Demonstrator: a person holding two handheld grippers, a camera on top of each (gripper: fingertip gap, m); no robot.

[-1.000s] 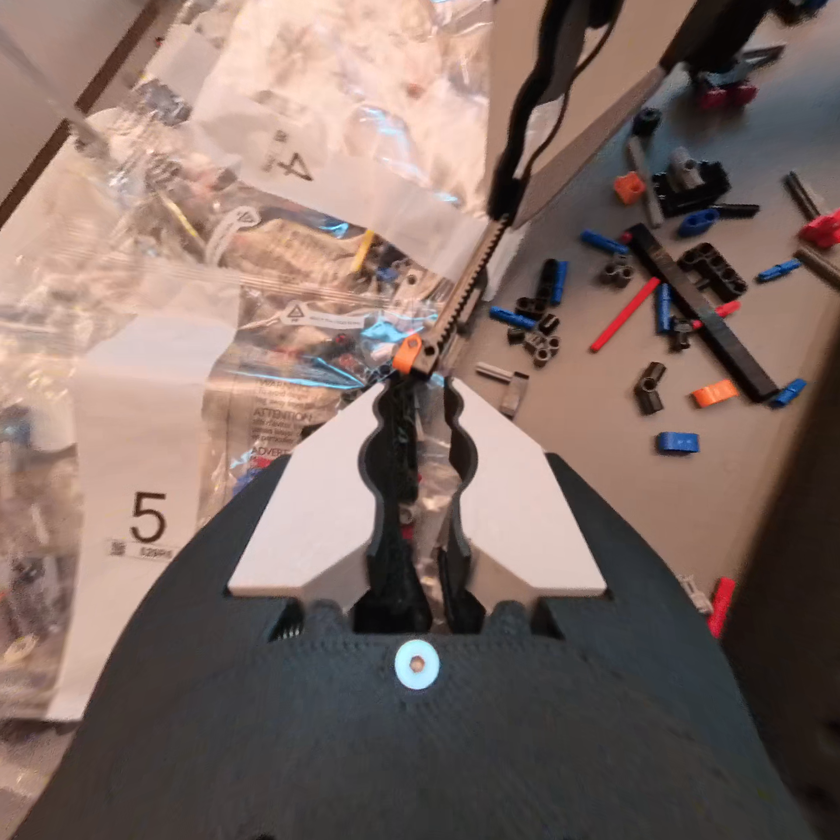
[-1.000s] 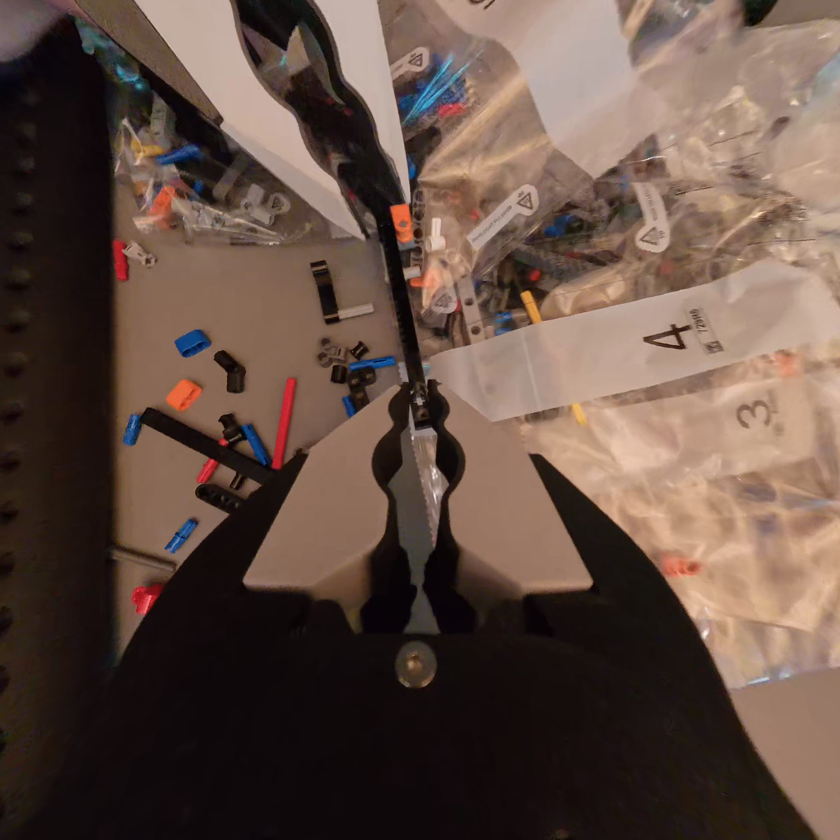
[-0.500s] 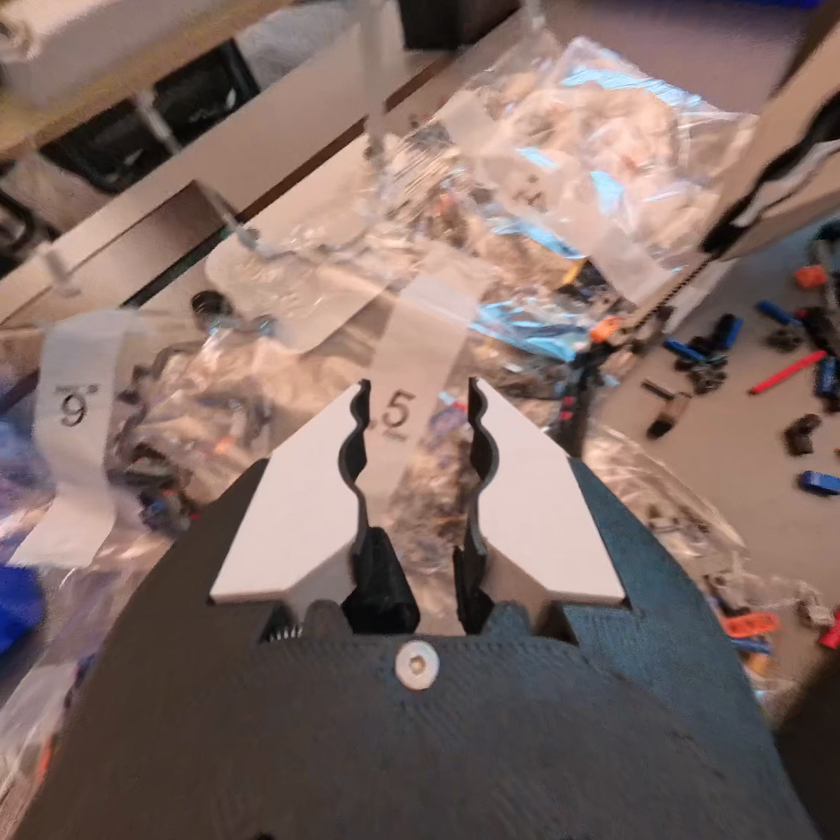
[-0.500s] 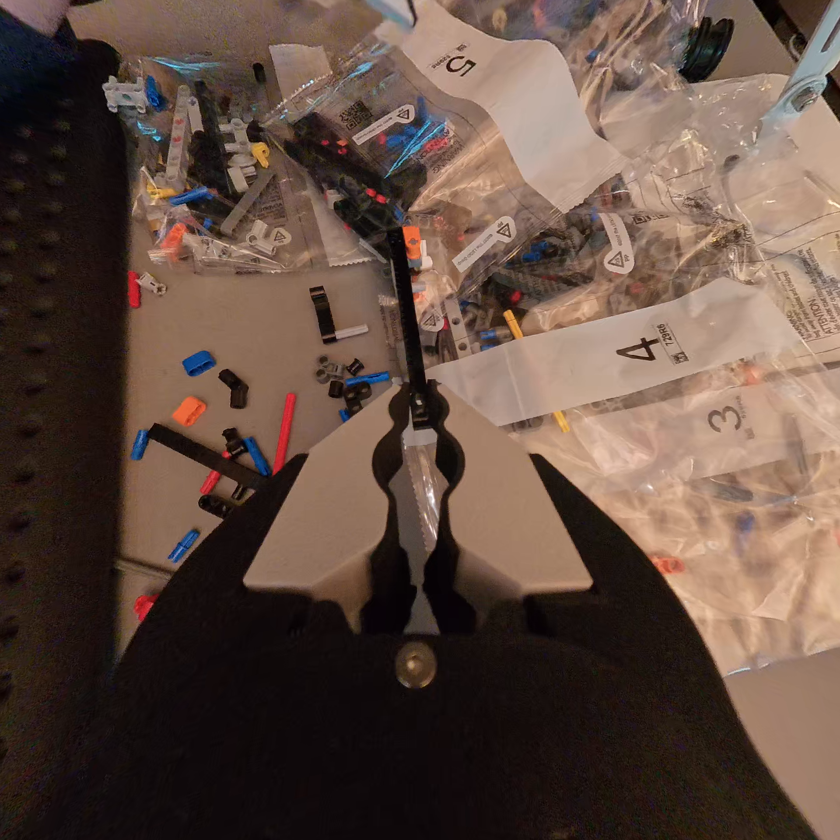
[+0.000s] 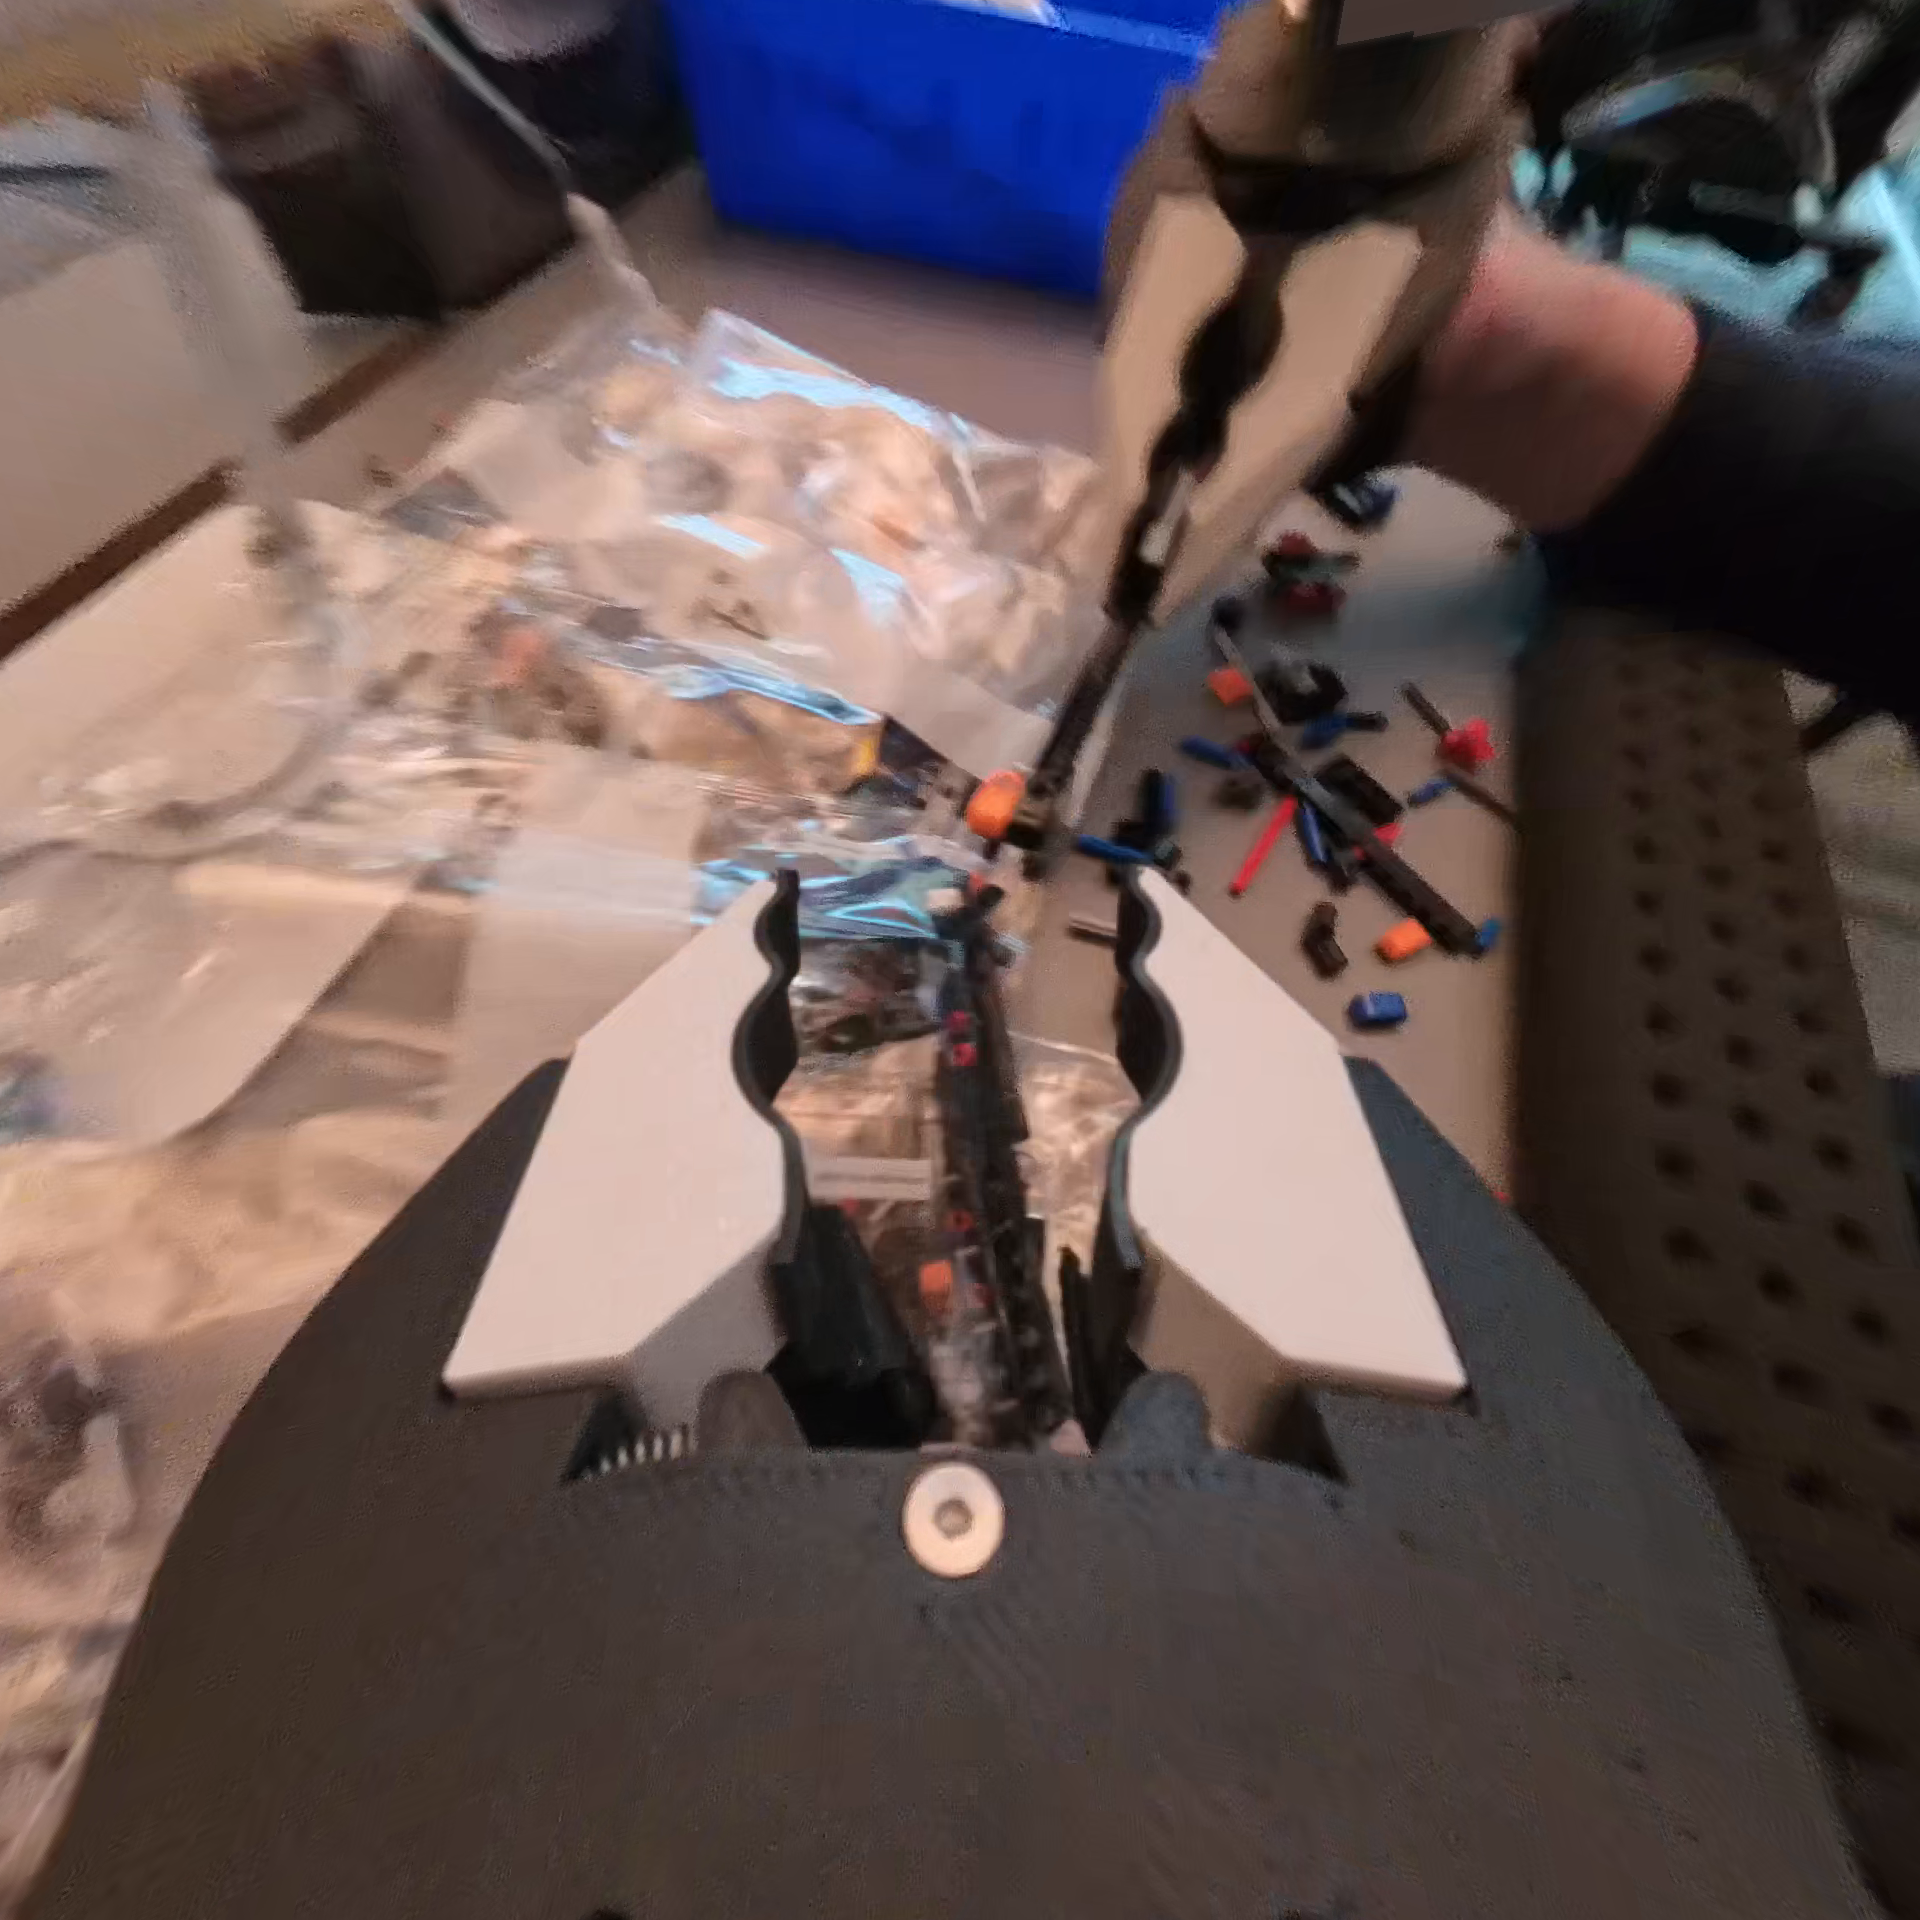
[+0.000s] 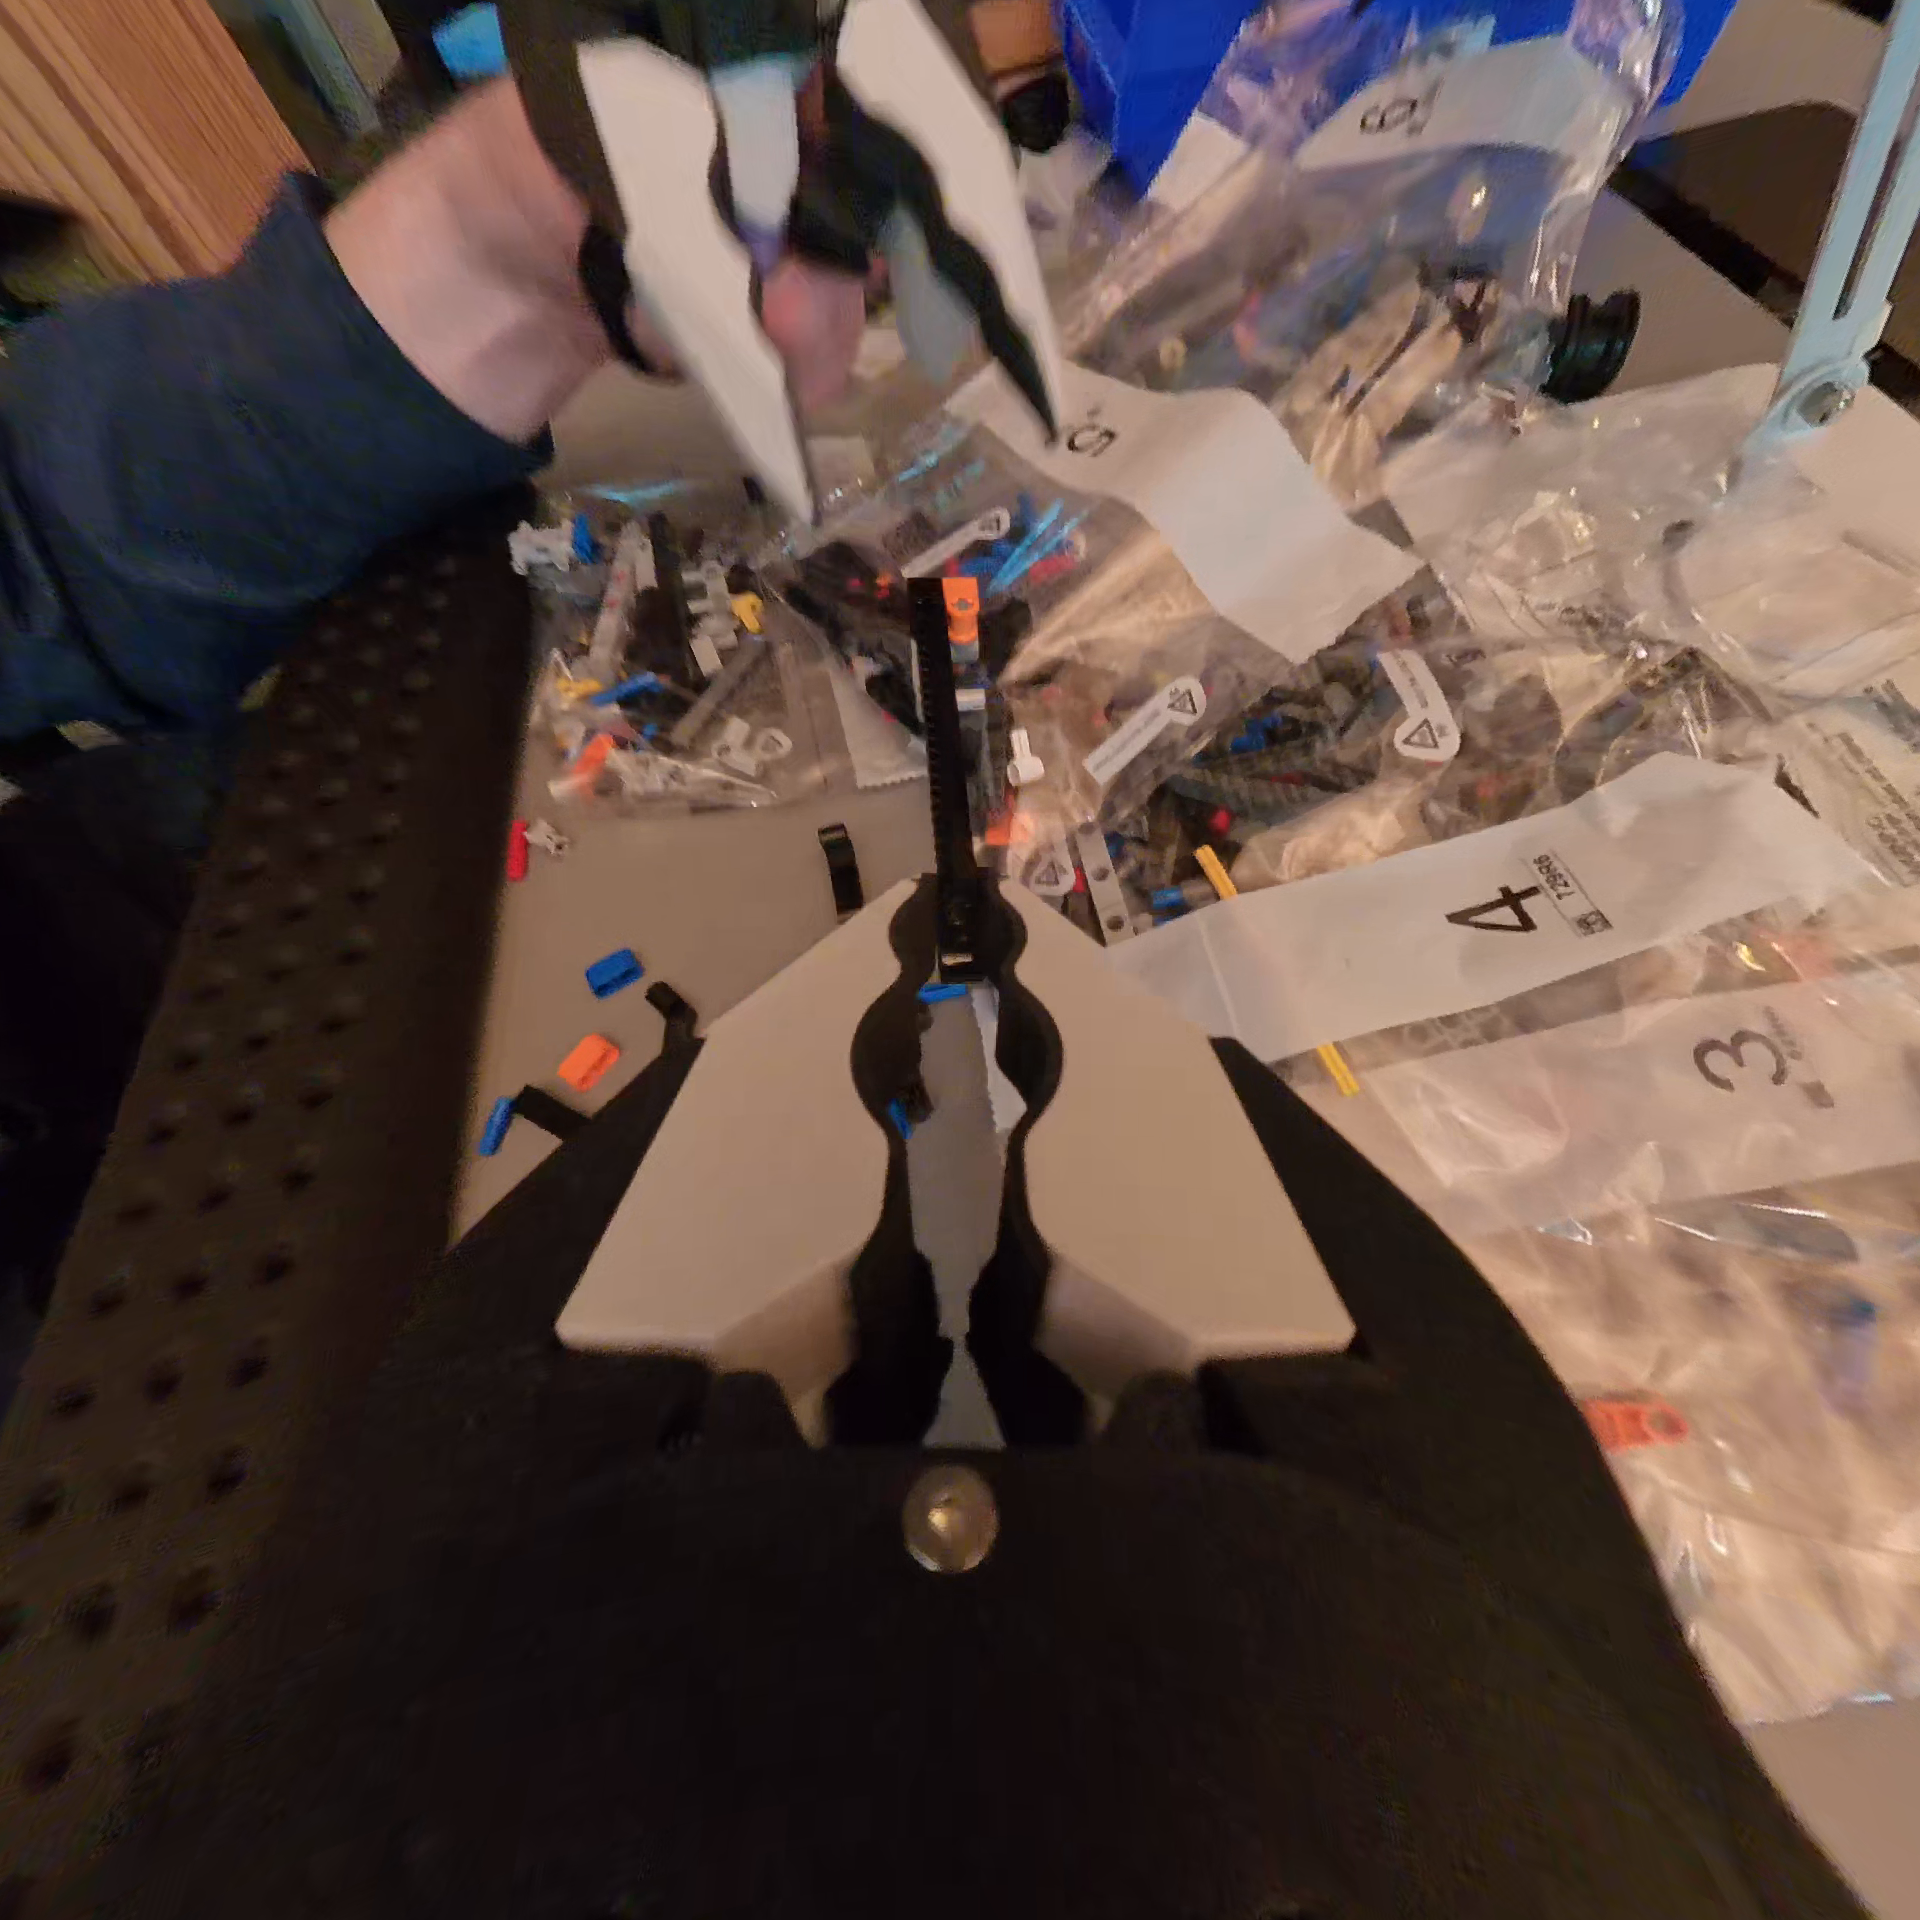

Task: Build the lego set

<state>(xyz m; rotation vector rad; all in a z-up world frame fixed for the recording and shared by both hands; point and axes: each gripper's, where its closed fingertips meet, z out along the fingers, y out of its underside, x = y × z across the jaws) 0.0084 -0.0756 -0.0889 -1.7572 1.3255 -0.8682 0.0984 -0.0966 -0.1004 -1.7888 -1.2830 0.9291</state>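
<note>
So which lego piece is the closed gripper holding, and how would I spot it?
Find the right gripper low in its own view, its fingers pinched together. Sticking straight out from the tips is a long black toothed bar. Only it hangs above the bags, with an orange piece at its far end.

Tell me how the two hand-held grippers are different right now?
The right hand-held gripper is shut on the long black toothed lego beam; the left hand-held gripper is open and holds nothing. Both have pale fingers with wavy black inner edges.
</note>
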